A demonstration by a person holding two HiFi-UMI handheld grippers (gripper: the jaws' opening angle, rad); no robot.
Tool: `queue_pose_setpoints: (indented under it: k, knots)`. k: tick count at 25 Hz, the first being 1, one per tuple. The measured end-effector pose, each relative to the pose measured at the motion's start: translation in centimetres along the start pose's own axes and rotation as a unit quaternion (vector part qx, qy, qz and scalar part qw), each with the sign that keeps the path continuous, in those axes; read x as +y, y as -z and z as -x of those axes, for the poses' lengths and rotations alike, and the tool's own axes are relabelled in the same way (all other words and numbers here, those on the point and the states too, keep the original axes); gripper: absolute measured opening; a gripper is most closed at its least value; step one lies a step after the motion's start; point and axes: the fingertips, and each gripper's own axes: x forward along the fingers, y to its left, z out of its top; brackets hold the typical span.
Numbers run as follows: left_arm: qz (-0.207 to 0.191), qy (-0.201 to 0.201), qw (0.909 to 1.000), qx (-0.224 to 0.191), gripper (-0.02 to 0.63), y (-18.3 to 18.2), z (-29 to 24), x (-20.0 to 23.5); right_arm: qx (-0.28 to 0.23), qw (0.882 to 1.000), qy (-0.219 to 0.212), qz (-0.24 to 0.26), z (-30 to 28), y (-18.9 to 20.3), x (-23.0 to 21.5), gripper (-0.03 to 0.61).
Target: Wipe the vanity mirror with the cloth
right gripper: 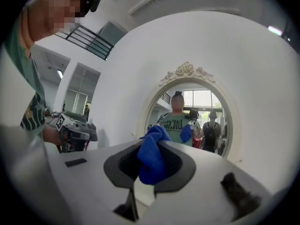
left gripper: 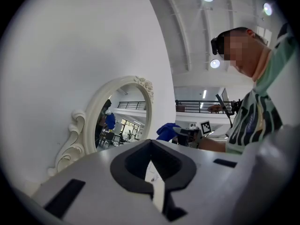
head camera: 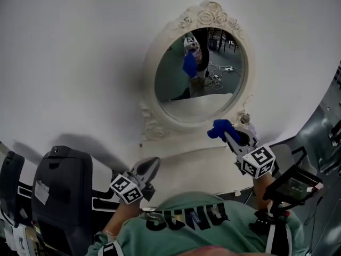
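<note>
The oval vanity mirror point(head camera: 200, 79) in its ornate white frame stands on the white table point(head camera: 80, 63); it also shows in the left gripper view point(left gripper: 123, 118) and the right gripper view point(right gripper: 192, 116). My right gripper point(head camera: 226, 133) is shut on a blue cloth point(head camera: 220, 128), a little short of the frame's lower right edge and apart from the glass. The cloth point(right gripper: 151, 158) bunches up between its jaws. My left gripper point(head camera: 151, 165) hangs lower left of the mirror, shut and holding nothing point(left gripper: 151, 165). The glass reflects the cloth and the person.
A black bag-like case point(head camera: 58, 185) stands at the lower left by the table edge. A black device on a stand point(head camera: 293, 185) and grey metal parts point(head camera: 319, 132) are at the right. The person's green shirt point(head camera: 202, 223) fills the bottom.
</note>
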Motion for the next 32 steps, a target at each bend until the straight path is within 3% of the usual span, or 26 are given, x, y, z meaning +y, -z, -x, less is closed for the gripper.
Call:
queue_pose_setpoints:
  k: [3,6,9,11,14,17,20,24,28,32]
  knots:
    - [-0.003,-0.012,0.9999,-0.009,0.009,0.0,-1.9,1.3,-0.028,0.996,0.033,0.073,-2.3,-4.0,-4.5,0.052]
    - [0.001,-0.047,0.9984,-0.032,0.009,-0.3,-3.7,2.0,-0.06,0.979,0.073,0.182,-5.0,-9.3,-8.5,0.052]
    - [0.007,-0.086,0.9949,-0.054,0.009,-0.2,-5.1,2.0,-0.081,0.932,0.134,0.328,-7.9,-14.7,-11.7,0.052]
    - [0.005,-0.106,0.9927,-0.058,0.009,0.2,-5.9,2.0,-0.102,0.902,0.165,0.386,-9.6,-17.7,-13.1,0.052]
    - [-0.002,-0.131,0.9895,-0.062,0.009,0.1,-5.9,2.2,-0.138,0.879,0.177,0.42,-12.2,-21.0,-13.3,0.052]
    - [-0.014,-0.156,0.9848,-0.076,0.009,-0.7,-4.5,2.6,-0.161,0.863,0.161,0.451,-14.6,-22.4,-10.3,0.052]
    - [-0.025,-0.168,0.9822,-0.08,0.009,-1.5,-2.5,3.4,-0.167,0.838,0.133,0.503,-16.9,-21.6,-5.1,0.052]
    - [-0.022,-0.175,0.9807,-0.084,0.009,-1.8,-0.1,4.6,-0.137,0.802,0.132,0.567,-21.3,-19.9,-0.9,0.052]
    - [-0.015,-0.177,0.9797,-0.092,0.009,-1.9,1.5,5.2,-0.114,0.78,0.147,0.597,-24.9,-18.7,0.7,0.052]
    - [-0.012,-0.182,0.9788,-0.094,0.009,-1.9,2.8,5.6,-0.102,0.775,0.176,0.598,-27.4,-18.4,0.5,0.052]
